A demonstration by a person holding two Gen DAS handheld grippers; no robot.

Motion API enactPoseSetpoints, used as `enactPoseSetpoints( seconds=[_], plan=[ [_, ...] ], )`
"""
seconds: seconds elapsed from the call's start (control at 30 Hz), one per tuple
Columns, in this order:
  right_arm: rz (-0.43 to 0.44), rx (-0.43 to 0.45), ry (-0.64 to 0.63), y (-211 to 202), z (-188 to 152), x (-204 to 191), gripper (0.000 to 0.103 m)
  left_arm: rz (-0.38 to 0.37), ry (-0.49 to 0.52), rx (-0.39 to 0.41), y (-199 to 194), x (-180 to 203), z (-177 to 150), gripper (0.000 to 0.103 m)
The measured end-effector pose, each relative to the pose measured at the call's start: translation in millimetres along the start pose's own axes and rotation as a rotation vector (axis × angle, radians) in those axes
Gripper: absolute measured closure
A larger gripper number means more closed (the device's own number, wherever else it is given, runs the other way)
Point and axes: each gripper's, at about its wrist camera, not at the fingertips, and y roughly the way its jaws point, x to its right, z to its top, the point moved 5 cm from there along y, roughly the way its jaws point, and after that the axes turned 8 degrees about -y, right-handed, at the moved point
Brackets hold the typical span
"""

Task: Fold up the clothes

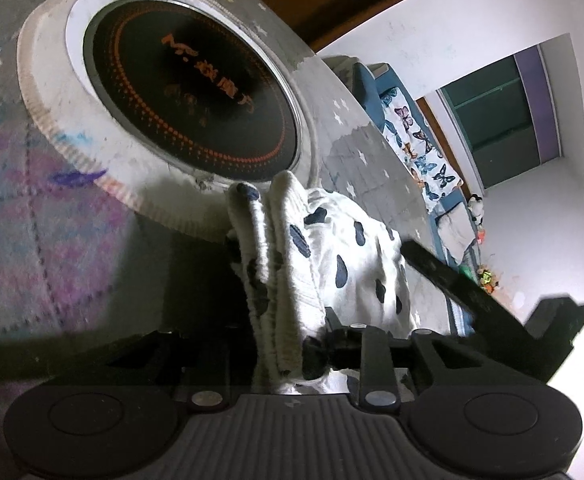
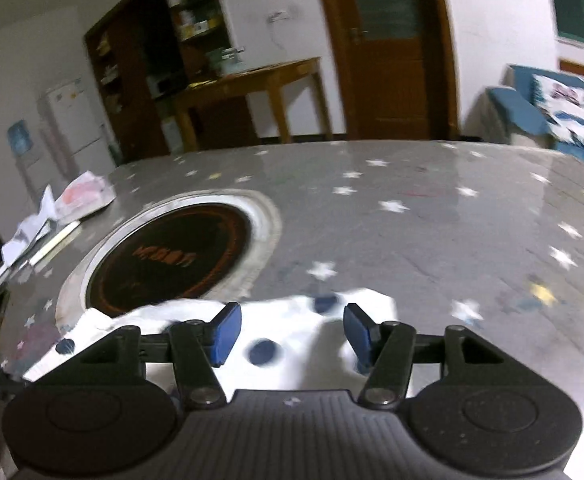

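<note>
Garment, white with dark spots, one piece, bunched and clenched in the left gripper above the table; right gripper released, blue pads parted over the cloth; grey star-printed tabletop, one round black cooktop with orange lettering, unreadable; blue sofa, wooden door, one fridge behind.

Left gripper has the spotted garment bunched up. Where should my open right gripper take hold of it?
Probably the free white edge of the spotted garment lying flat just ahead of the right gripper. Come in low along the table from the near side; the thin edge fits between the open jaws.
</note>
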Motion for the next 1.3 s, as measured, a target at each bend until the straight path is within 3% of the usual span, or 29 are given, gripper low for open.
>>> enactPoseSetpoints(
  seconds=[0.2,0.3,0.37,0.47,0.87,1.07,1.3],
  plan=[
    [-0.015,-0.045,0.094,-22,-37,24,0.046,0.025,0.015,0.013,0,6,2,0.065],
    [0.007,-0.045,0.122,-27,-54,21,0.059,0.040,0.038,0.015,-1,8,0,0.067],
    [0.020,-0.030,0.133,-31,-59,17,0.080,0.050,0.058,0.018,-1,16,-2,0.069],
    [0.029,-0.003,0.156,-39,-62,17,0.093,0.054,0.110,0.023,-5,30,-4,0.075],
    [-0.124,0.123,0.164,-85,-33,76,0.096,0.046,0.301,-0.039,55,123,-11,0.075],
    [-0.204,0.128,0.173,-92,-27,117,0.096,0.075,0.378,-0.073,96,154,-23,0.075],
    [-0.255,0.081,0.213,-85,-44,153,0.096,0.124,0.434,-0.100,123,165,-34,0.075]
  ],
)
